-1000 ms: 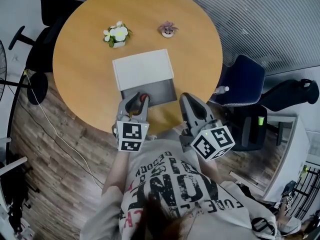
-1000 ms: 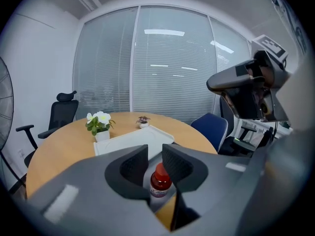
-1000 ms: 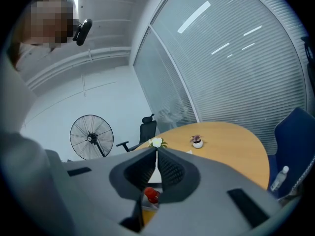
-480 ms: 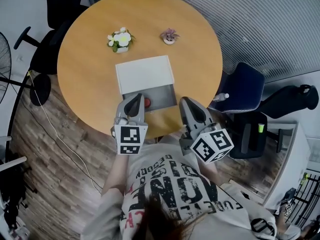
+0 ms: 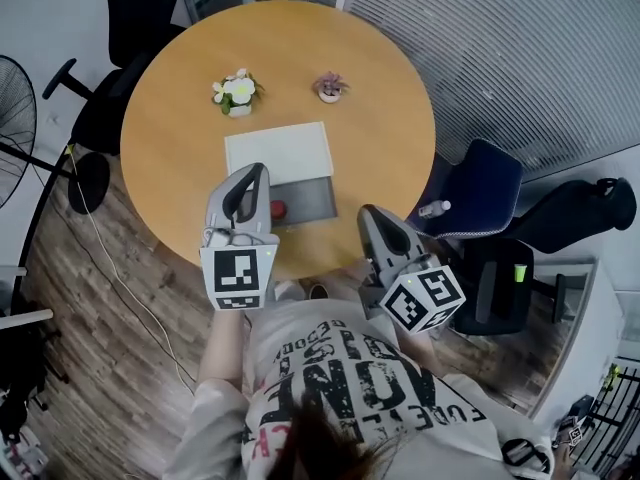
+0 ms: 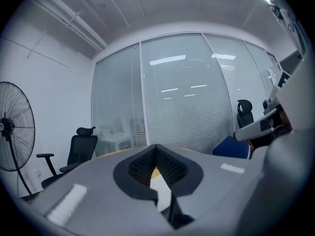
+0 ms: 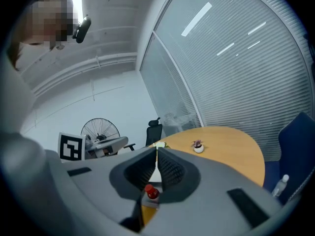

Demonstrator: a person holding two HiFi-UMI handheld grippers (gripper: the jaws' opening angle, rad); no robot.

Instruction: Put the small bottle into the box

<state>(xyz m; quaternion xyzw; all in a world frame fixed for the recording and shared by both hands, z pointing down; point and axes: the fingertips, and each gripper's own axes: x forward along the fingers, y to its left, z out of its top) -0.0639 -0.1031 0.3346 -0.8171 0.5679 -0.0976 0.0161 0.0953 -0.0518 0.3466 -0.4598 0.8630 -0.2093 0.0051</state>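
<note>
1. Wood-toned and round, the surface (image 5: 370, 98) carries the box (image 5: 280, 151). A white lid covers the box's far part, and its grey near part is open.
2. The small bottle (image 5: 278, 208), red-capped, sits inside the box's open part, toward its left side.
3. The left claw (image 5: 257, 171) is clenched on nothing and shows over the box's near-left part in the head view.
4. The right claw (image 5: 368, 214) is likewise clenched and empty, just off the box's near-right corner.
5. Beyond the box's far edge stand a white-flowered pot plant (image 5: 235, 91) and a pinkish pot plant (image 5: 329, 86).
</note>
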